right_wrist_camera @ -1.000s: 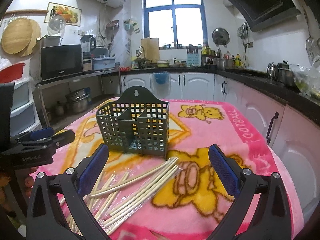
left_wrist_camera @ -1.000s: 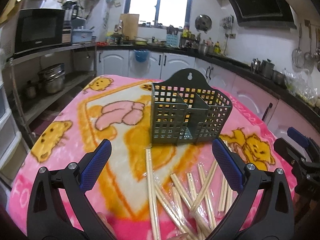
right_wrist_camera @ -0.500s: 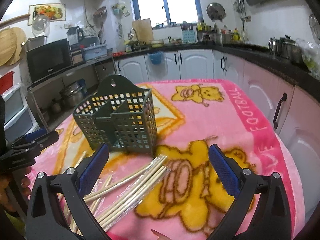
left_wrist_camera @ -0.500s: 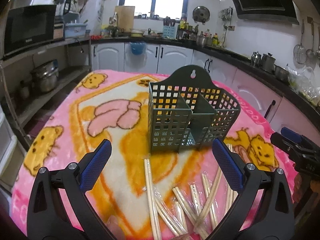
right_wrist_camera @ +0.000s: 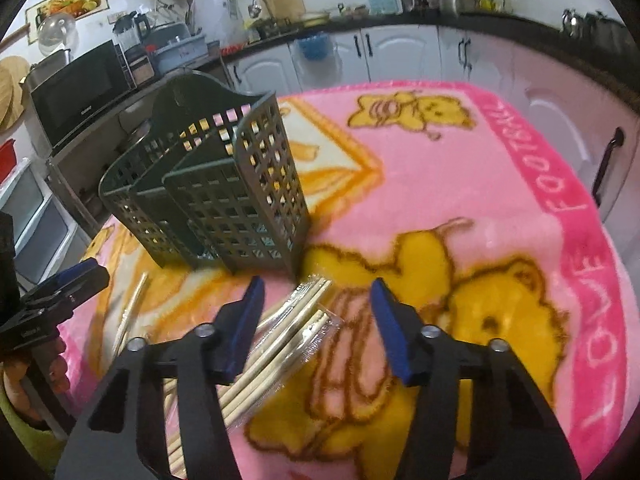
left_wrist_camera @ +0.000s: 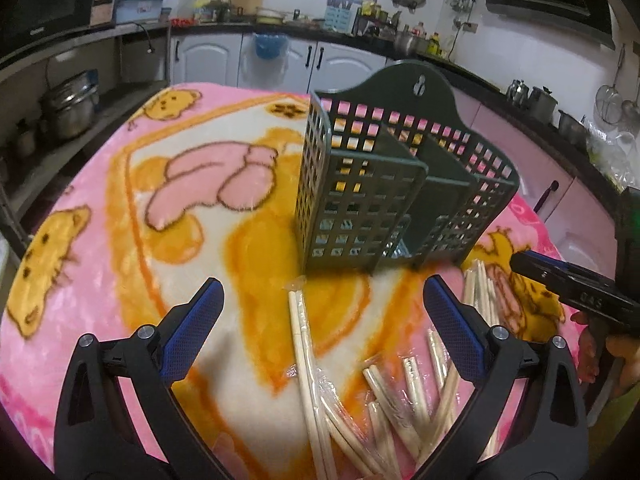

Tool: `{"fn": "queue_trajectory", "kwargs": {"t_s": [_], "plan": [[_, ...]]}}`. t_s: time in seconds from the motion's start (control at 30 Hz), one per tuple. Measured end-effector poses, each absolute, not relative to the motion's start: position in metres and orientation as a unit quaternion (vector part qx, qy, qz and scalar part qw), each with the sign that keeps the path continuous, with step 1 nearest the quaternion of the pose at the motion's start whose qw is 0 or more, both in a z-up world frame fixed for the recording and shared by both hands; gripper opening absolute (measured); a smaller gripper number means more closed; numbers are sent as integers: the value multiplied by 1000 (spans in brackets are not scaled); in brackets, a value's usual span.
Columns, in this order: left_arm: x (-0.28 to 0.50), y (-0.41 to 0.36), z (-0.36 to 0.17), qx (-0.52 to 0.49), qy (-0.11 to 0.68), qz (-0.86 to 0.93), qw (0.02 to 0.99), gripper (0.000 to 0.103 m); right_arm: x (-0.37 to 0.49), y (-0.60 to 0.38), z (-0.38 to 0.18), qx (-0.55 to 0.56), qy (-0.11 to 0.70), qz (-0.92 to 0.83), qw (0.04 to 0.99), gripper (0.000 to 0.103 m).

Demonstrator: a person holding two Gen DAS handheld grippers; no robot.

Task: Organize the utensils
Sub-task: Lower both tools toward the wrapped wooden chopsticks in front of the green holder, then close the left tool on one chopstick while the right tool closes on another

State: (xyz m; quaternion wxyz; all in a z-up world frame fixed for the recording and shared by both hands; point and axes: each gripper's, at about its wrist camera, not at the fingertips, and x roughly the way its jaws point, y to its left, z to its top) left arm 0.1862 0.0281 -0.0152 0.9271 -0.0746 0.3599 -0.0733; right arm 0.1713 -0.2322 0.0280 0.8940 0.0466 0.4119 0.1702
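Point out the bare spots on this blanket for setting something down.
Free: the white and orange patch left of the green caddy, and the pink stretch to its right, out to the lettered border. Crowded: the strip in front of the caddy, strewn with wrapped chopsticks, where the closing right claw hovers over a bundle.

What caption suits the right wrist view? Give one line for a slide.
Right hand-held gripper, jaws closing, above wrapped chopsticks beside the empty green utensil basket.

R gripper [right_wrist_camera: 318, 312] over wrapped chopsticks [right_wrist_camera: 280, 340]
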Motion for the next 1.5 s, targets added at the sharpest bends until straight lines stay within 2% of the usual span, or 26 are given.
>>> {"fn": "queue_trajectory", "kwargs": {"t_s": [0.13, 0.3, 0.47, 0.63, 0.77, 0.87, 0.93, 1.07, 1.2, 1.5], "plan": [[193, 28, -22, -74, 372, -74, 922, 83, 181, -229, 18, 49, 428, 175, 886, 38], [202, 29, -28, -81, 390, -85, 914, 71, 194, -228, 10, 55, 441, 175, 878, 36], [210, 31, -34, -90, 404, -91, 906, 65, 207, -230, 0, 70, 455, 176, 870, 30], [216, 31, -38, -97, 410, -93, 902, 61, 210, -229, -3, 79, 456, 182, 867, 14], [221, 32, -41, -102, 418, -92, 898, 51, 208, -234, 0, 86, 445, 181, 873, 7], [225, 33, -46, -115, 430, -92, 891, 45, 206, -239, 4, 93, 437, 180, 876, 6], [227, 33, -48, -115, 434, -90, 889, 38, 205, -242, 7, 97, 431, 180, 879, 6], [230, 36, -52, -118, 439, -83, 887, 17, 200, -245, 17, 102, 418, 185, 883, 6], [229, 40, -51, -123, 439, -82, 886, 7, 194, -246, 26, 104, 405, 193, 887, 5], [218, 41, -27, -130, 416, -106, 894, 3, 177, -243, 53, 104, 369, 216, 898, 4]]}}
